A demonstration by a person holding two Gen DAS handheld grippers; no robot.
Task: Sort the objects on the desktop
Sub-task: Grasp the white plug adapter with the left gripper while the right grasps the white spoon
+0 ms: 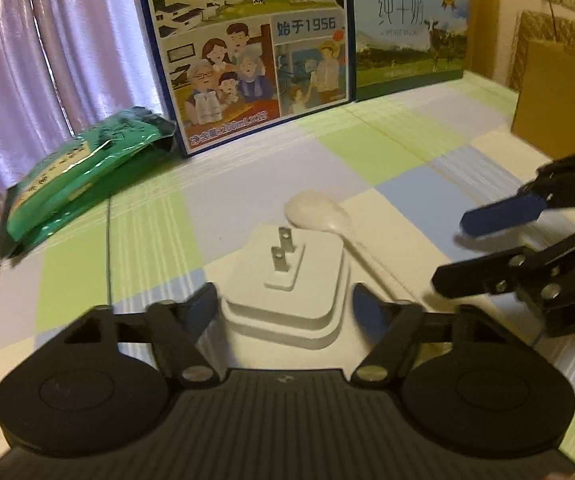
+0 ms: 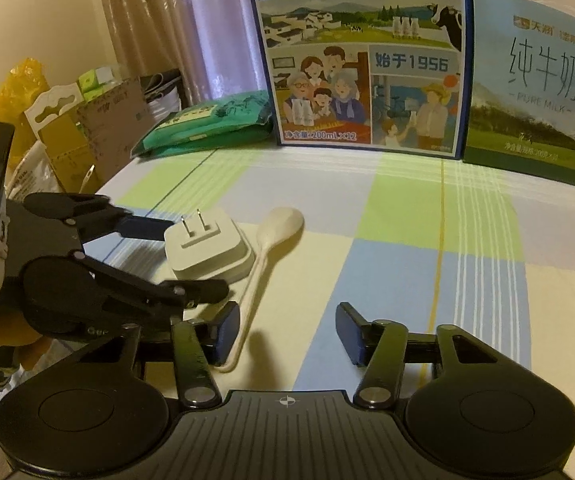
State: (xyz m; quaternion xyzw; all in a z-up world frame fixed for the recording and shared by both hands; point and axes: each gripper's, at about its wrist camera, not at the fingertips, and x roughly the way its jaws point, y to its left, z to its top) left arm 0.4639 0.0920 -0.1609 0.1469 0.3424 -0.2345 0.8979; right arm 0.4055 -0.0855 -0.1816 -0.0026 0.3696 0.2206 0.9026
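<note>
Sorting looks barely begun: the white plug adapter (image 1: 287, 284) and the white spoon (image 2: 265, 256) both lie loose mid-table, touching side by side, prongs up on the adapter

My left claw (image 1: 283, 306) is spread, its fingers either side of the adapter but not yet pinching, I judge

My right claw (image 2: 287, 334) is spread and empty, left finger just beside the spoon's handle end

Left to do, as I read it: lift the adapter, then the spoon, and give each a place

Table (image 2: 407, 280) wears a checked cloth of green, blue and cream. Two milk cartons (image 2: 361, 60) stand at the back, a green packet (image 1: 87, 176) lies left, curtain (image 1: 47, 40) behind, cardboard clutter off the left edge
</note>
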